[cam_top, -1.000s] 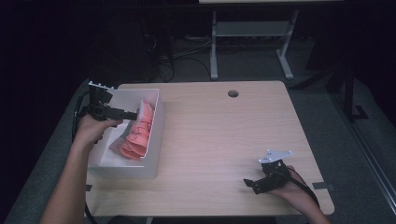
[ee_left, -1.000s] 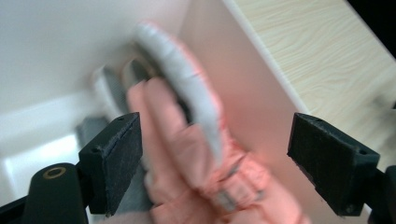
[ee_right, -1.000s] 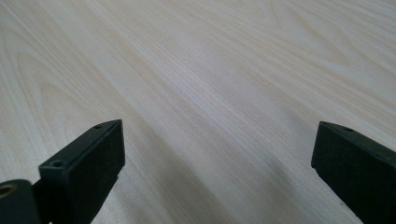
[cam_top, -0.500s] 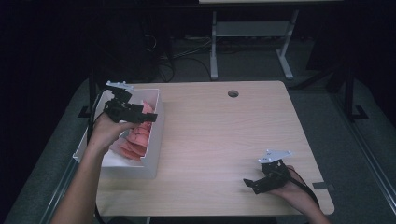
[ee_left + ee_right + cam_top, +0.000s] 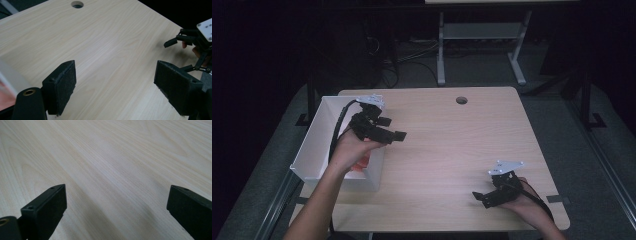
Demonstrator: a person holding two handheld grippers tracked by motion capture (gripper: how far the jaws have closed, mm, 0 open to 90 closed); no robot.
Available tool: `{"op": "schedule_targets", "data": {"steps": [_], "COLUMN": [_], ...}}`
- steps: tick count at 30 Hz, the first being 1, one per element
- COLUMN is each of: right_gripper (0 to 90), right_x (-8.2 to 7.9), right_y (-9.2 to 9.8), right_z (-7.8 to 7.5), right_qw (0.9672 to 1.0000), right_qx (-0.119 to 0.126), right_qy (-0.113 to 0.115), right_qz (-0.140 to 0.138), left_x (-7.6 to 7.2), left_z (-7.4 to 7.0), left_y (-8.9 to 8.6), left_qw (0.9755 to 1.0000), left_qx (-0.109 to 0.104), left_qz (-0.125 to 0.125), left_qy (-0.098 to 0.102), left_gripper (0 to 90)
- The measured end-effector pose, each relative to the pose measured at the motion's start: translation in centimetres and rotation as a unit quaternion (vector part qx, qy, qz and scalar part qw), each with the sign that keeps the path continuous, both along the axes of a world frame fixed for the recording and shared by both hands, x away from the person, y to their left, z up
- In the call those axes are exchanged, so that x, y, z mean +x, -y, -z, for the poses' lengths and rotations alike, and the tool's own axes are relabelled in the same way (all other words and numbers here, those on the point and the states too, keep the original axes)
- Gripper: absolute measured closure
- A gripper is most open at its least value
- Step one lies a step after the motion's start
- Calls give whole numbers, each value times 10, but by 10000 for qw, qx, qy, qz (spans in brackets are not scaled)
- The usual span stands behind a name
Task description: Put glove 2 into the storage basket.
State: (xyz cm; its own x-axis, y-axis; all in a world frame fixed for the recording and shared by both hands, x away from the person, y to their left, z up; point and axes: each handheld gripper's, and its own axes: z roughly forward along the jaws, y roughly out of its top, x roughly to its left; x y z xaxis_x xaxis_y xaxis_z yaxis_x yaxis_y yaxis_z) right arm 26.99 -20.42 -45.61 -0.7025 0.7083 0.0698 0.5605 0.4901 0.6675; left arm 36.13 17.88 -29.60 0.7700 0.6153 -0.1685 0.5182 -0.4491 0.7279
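Your left tool (image 5: 388, 134), mid-left of the high view, is wide and empty. Pink items (image 5: 360, 165) sit in the white bin (image 5: 319, 135); nothing is out on the desk (image 5: 452, 150). Right tool (image 5: 479, 197), lower right, idles wide.

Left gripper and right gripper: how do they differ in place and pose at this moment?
The left gripper is held over the right rim of the white bin, at the table's left; the right gripper sits low near the table's front right corner. The left points right, the right points left. Both are open and hold nothing.
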Motion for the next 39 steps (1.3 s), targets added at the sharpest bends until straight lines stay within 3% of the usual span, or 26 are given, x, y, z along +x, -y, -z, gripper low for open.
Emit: {"op": "schedule_targets", "data": {"steps": [13, 21, 25, 33, 39], "right_gripper": [25, 25, 25, 25, 25], "right_x": [0, 0, 0, 0, 1], "right_y": [1, 1, 2, 3, 3], "right_z": [0, 0, 0, 1, 1], "right_qw": [10000, 10000, 10000, 10000, 10000], "right_qx": [15, 6, -12, 3, 0], "right_qy": [17, 33, 33, 53, 88], "right_qz": [-1, -6, -15, 8, 31], "left_x": [-16, -27, -30, -38, -42], "left_z": [26, 53, 67, 90, 106], "left_y": [50, 73, 80, 92, 96], "left_qw": [9989, 9981, 9972, 9963, 9944], "left_qx": [-4, 80, 212, 253, 463], "left_qz": [454, 606, 708, 819, 946], "left_qy": [84, 125, 124, 28, 51], "left_gripper": [173, 172, 170, 154, 151]}}
